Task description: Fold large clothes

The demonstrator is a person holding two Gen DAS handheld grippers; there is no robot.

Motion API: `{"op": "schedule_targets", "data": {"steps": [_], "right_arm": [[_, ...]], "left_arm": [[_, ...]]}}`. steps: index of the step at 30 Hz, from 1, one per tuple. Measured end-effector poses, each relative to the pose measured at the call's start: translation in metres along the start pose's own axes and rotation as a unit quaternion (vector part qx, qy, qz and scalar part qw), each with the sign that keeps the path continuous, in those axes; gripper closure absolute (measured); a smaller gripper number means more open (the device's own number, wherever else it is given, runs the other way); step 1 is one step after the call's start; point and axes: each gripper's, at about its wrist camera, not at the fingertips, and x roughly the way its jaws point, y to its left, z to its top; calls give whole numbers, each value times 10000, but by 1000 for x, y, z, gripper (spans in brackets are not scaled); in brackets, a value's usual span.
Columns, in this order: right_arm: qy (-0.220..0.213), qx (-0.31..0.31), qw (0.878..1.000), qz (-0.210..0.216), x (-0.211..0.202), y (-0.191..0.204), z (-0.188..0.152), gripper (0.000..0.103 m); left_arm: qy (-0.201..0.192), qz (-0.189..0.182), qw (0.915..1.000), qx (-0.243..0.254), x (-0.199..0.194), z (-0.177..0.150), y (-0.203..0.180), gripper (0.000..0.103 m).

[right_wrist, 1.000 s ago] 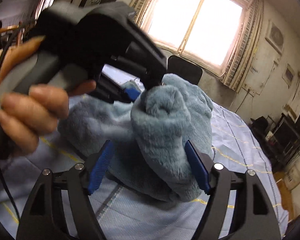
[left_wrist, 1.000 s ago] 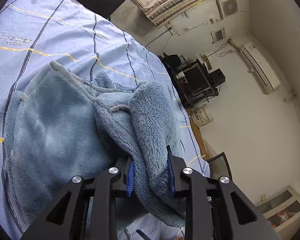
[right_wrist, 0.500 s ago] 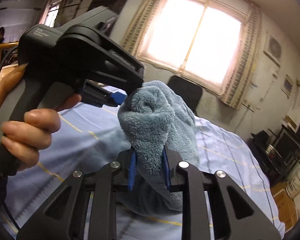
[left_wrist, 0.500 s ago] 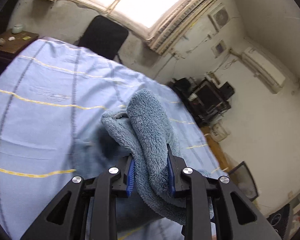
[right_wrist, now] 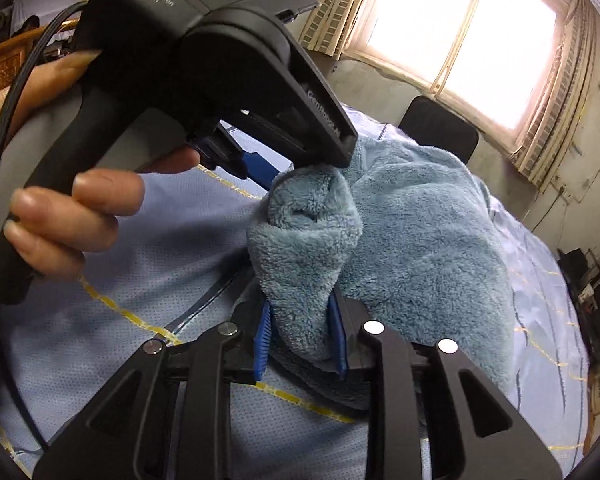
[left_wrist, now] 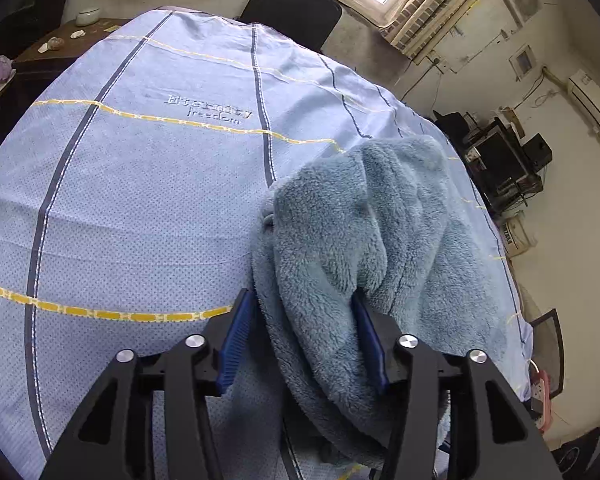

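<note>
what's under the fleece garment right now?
The fleece garment lies on a light blue striped sheet, which shows all around it. Whatever is beneath the sheet, and the sheet directly under the fleece, is covered.

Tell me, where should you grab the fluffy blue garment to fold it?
Probably by a bunched edge, as the right gripper does now: its pads pinch a rolled-up end of the fluffy blue garment, coming in from the near side. That end stands proud of the bedsheet. The left gripper has just been opening, fleece still between its jaws.
</note>
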Motion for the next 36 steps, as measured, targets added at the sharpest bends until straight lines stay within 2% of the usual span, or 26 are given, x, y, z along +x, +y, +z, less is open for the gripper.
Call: {"op": "schedule_targets", "data": {"steps": [2,9,13,20,25,28,32,36], "right_arm": [[2,100,9999,126,2,-8,2,77],[12,136,9997,216,4,-18,1,76],[-24,137,9996,257,6,-26,1,75],[-136,72,9994,321,1,-27,2,59],[-245,62,9991,330,-18,-31,-3,53],[-380,117,9989,237,-34,-36,-9,44],[-607,376,9973,148,-54,-53,-17,43],[-949,919,9912,36,-67,-93,-13,43]], "left_arm": [[0,68,10000,-44,0,0,2,39],[-105,263,9996,6,-8,-2,-4,39],[-430,434,9981,80,-26,-1,-10,41],[-824,384,9958,36,-51,1,-16,41],[-992,341,9944,97,-61,0,-25,41],[-1069,188,9940,136,-67,-2,-32,41],[-1146,156,9928,307,-71,-7,-44,41],[-1179,191,9920,418,-69,-10,-54,41]]}}
